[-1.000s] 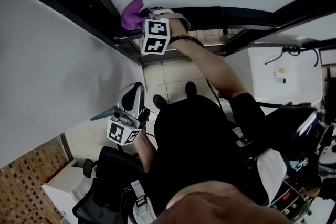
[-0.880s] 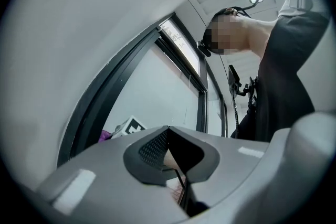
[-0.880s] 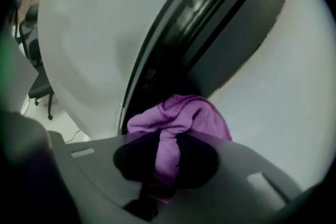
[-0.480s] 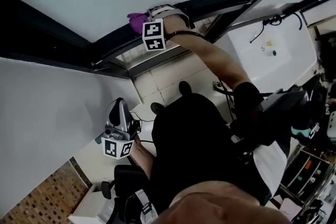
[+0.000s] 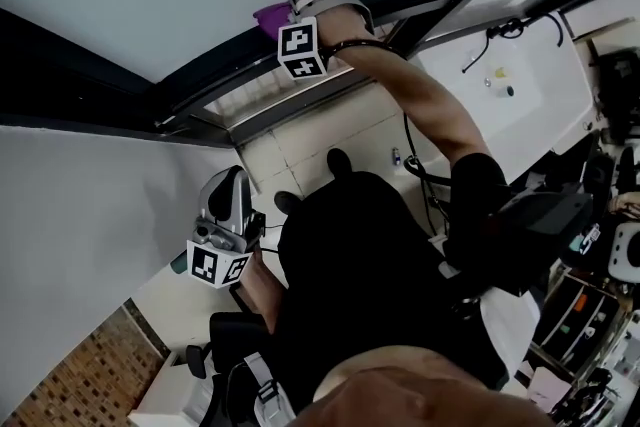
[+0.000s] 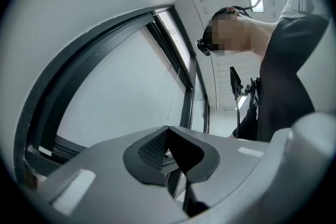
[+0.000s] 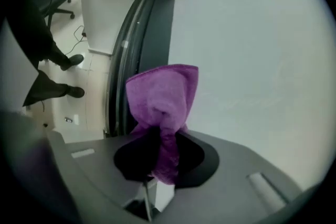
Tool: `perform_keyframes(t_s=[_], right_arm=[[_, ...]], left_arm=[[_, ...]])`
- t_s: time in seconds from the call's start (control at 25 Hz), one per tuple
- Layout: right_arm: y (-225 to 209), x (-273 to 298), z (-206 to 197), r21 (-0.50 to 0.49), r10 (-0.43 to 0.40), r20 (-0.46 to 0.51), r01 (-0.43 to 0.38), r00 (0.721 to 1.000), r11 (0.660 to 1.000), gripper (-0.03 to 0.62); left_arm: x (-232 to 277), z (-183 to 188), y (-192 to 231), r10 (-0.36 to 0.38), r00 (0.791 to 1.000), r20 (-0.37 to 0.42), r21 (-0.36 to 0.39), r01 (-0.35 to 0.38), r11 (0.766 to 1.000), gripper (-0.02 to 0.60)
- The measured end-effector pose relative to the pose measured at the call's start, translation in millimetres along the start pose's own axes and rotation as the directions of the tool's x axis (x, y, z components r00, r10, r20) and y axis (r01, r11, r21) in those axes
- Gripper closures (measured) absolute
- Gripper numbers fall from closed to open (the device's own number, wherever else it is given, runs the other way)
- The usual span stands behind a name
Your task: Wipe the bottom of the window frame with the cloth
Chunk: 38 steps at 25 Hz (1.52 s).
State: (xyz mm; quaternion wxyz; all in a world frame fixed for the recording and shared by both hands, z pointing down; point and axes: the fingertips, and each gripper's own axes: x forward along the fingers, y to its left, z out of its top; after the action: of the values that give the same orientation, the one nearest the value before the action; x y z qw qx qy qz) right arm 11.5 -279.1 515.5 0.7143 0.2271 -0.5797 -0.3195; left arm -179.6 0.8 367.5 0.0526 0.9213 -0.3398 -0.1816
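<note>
Window frame [image 5: 215, 70] bottom appears mid-wipe: our right gripper [image 7: 157, 160] clamps the purple cloth [image 7: 161, 94], left gripper [image 6: 169, 136] closed empty; next we should slide it along.

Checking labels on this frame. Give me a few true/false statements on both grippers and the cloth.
1. The right gripper is shut on the purple cloth. True.
2. The left gripper holds a second cloth. False: its jaws are together with nothing between them.
3. The purple cloth is up by the dark window frame. True.
4. The left gripper is at the window frame too. False: it hangs low beside the person, away from the frame.
</note>
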Motion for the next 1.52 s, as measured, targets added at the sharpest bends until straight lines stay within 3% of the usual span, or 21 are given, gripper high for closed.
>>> perform_keyframes(t_s=[0.08,0.12,0.2,0.24,0.32,0.4,0.44,0.56,0.68,0.76,0.84,0.88,0.92,0.96,1.0,1.08,1.2,1.32,1.4,1.48,1.52], right_arm=[[18.0,-11.3,-3.6,-0.037,0.049,-0.025,-0.05,0.998,0.998,0.537],[34.6,-23.0,-4.5,-0.049,0.125,-0.019,-0.126,0.992,0.991,0.534],[68.9,-57.4,-2.0,-0.057,0.289,0.06,-0.285,0.956,0.957,0.533],[73.3,-73.5,-0.2,-0.033,0.317,0.129,-0.316,0.939,0.948,0.531],[43.4,-87.4,-2.7,0.087,0.231,0.255,-0.26,0.939,0.962,0.53],[-6.4,-72.0,-9.2,0.187,0.085,0.296,-0.145,0.951,0.972,0.53],[-21.2,-56.0,-10.4,0.199,0.052,0.295,-0.115,0.954,0.973,0.53],[-10.2,-22.4,-5.6,0.108,0.098,0.281,-0.133,0.955,0.985,0.53],[43.7,-55.0,-6.5,-0.074,0.223,0.237,-0.211,0.946,0.975,0.53],[90.2,-94.7,-9.2,-0.171,0.359,0.236,-0.325,0.903,0.93,0.53],[116.8,-128.7,-14.5,-0.182,0.454,0.297,-0.417,0.84,0.89,0.53],[108.2,-136.3,-20.3,-0.127,0.43,0.347,-0.413,0.833,0.902,0.53],[83.6,-136.5,-28.4,-0.026,0.35,0.396,-0.371,0.849,0.928,0.53],[48.6,-130.4,-38.5,0.106,0.233,0.428,-0.305,0.873,0.946,0.53],[11.7,-119.9,-48.8,0.243,0.113,0.435,-0.238,0.893,0.94,0.53],[-37.3,-89.6,-60.8,0.438,-0.024,0.42,-0.18,0.907,0.881,0.53],[-34.6,-48.2,-53.6,0.492,-0.006,0.457,-0.248,0.89,0.834,0.531],[-4.3,-67.9,-57.3,0.467,0.042,0.552,-0.351,0.832,0.811,0.533],[37.8,-105.5,-66.0,0.35,0.162,0.627,-0.462,0.762,0.815,0.533],[97.7,-139.3,-71.2,0.215,0.302,0.706,-0.601,0.64,0.77,0.531],[129.1,-147.1,-67.6,0.183,0.339,0.76,-0.683,0.554,0.707,0.531]], left_arm=[[0.7,-3.6,-1.8,-0.001,1.0,-0.001,-0.005,0.001,1.0,0.581],[0.0,-4.6,-1.7,0.004,1.0,-0.002,-0.003,-0.004,1.0,0.581],[-4.1,-3.0,1.0,0.02,1.0,-0.003,0.003,-0.02,1.0,0.581],[-6.6,-0.4,3.7,0.026,1.0,0.001,0.002,-0.026,1.0,0.581],[-8.9,5.5,8.5,0.027,0.999,0.021,-0.01,-0.027,1.0,0.581],[-6.1,8.9,8.7,0.013,0.999,0.043,-0.023,-0.012,1.0,0.581],[-3.4,8.9,6.7,0.003,0.999,0.049,-0.026,-0.001,1.0,0.581],[4.3,5.2,-3.4,-0.024,0.999,0.038,-0.026,0.025,0.999,0.581],[4.8,3.1,-4.0,-0.018,0.999,0.026,-0.027,0.019,0.999,0.581],[0.4,1.0,2.4,0.005,1.0,0.019,-0.032,-0.005,0.999,0.581],[-3.5,-1.6,9.6,0.028,1.0,0.008,-0.04,-0.028,0.999,0.581],[-3.6,-2.4,12.5,0.035,0.999,0.003,-0.045,-0.035,0.998,0.581],[-2.0,-2.3,14.3,0.038,0.999,0.002,-0.048,-0.037,0.998,0.581],[1.5,-1.1,14.5,0.034,0.999,0.003,-0.049,-0.034,0.998,0.581],[6.3,0.7,12.6,0.024,1.0,0.004,-0.046,-0.024,0.999,0.581],[17.8,3.1,3.9,-0.01,1.0,-0.002,-0.029,0.01,1.0,0.581],[31.2,-1.2,-11.4,-0.059,0.998,-0.029,-0.002,0.059,0.998,0.581],[35.7,-7.3,-15.9,-0.075,0.996,-0.053,-0.005,0.075,0.997,0.581],[37.2,-13.7,-12.8,-0.069,0.995,-0.069,-0.022,0.068,0.997,0.581],[39.2,-21.1,-10.6,-0.063,0.995,-0.083,-0.036,0.06,0.998,0.581],[41.2,-24.0,-10.0,-0.062,0.994,-0.089,-0.042,0.059,0.997,0.581]])
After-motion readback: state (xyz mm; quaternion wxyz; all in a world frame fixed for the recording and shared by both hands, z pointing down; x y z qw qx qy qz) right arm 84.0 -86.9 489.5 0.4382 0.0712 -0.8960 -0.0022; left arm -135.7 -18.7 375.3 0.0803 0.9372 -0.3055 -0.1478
